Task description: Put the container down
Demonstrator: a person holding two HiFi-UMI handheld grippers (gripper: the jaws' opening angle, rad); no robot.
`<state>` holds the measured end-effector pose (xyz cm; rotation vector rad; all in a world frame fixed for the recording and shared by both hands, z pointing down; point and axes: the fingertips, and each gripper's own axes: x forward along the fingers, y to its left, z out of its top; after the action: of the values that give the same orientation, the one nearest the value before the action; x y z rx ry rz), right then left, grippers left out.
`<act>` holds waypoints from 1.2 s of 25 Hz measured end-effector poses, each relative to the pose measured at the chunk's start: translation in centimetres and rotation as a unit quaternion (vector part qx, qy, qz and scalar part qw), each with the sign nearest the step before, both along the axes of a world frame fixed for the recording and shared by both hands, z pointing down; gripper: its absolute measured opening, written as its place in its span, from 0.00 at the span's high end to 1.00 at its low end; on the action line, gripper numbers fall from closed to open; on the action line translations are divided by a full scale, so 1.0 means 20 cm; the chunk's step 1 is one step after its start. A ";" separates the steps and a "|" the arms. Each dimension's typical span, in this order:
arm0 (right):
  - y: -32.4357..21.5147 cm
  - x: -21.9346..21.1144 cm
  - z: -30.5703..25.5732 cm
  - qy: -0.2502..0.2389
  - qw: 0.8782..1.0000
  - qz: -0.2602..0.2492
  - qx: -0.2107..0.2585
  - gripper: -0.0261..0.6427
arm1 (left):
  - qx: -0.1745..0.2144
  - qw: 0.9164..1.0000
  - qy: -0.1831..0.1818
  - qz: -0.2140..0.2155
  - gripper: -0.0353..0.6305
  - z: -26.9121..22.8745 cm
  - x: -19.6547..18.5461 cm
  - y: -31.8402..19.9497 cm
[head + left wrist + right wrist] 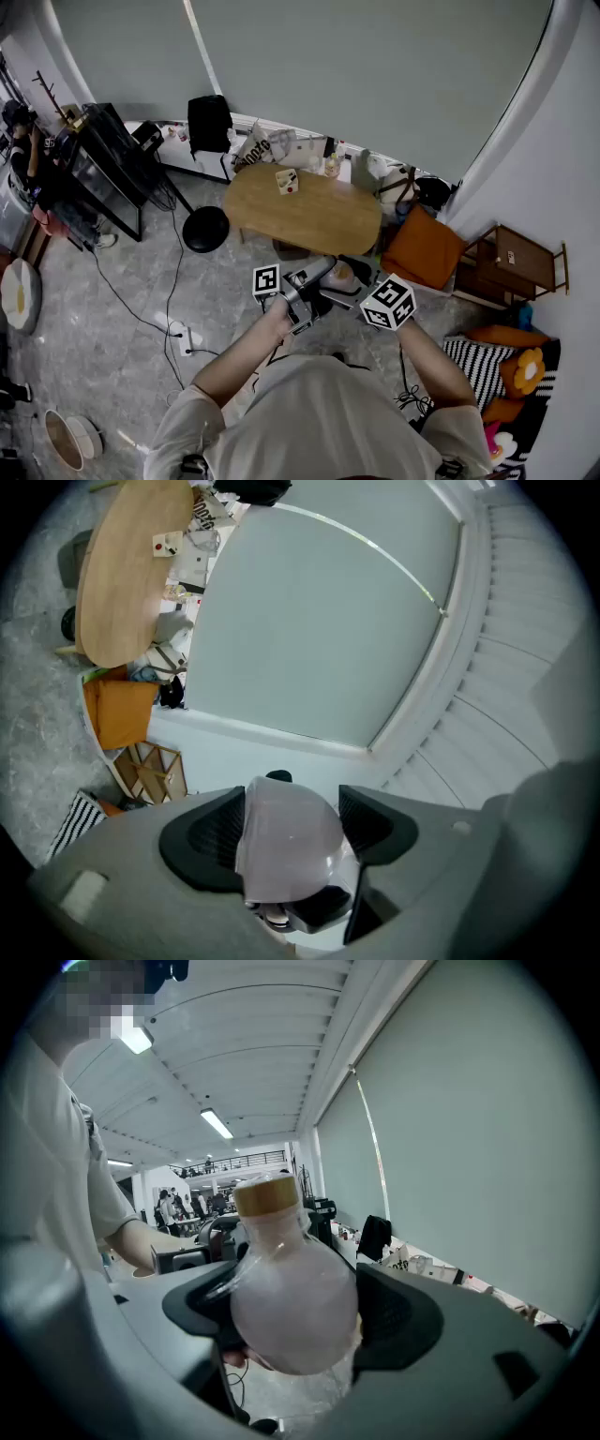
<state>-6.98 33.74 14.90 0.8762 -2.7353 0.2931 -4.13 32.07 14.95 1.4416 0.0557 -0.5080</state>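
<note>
The container [339, 274] is a round, pinkish translucent flask with a tan cork lid, held in the air in front of my chest, above the floor just short of the low table. In the right gripper view the container [291, 1307] fills the gap between the black pads, lid [265, 1195] up and tilted away; my right gripper [295, 1321] is shut on its belly. In the left gripper view the container [286, 841] sits between both pads, with my left gripper [286, 855] shut on it. The two grippers, left [317, 278] and right [364, 289], meet from opposite sides.
An oval wooden table [309, 220] stands ahead with a small card box [287, 181] on it. A black stool [205, 229] is at its left, an orange cushion [424, 248] and a wooden rack [511, 262] at its right. Cables and a power strip [185, 337] lie on the floor.
</note>
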 end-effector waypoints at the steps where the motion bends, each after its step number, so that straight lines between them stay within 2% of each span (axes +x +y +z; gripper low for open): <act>1: 0.00 0.00 0.00 0.000 1.000 0.000 0.000 0.38 | 0.000 1.000 0.000 -0.002 0.49 0.00 0.00 -0.01; 17: 0.05 0.01 -0.02 -0.001 1.000 -0.002 -0.001 0.38 | 0.001 1.000 -0.003 -0.009 0.49 -0.01 0.01 0.04; 30: 0.13 0.20 0.03 -0.003 1.000 -0.017 -0.002 0.38 | -0.002 1.000 -0.003 -0.027 0.49 0.04 0.19 0.10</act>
<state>-3.04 36.33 15.49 0.8293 -2.7510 0.2960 -0.33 34.15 15.78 1.4447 0.0107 -0.5477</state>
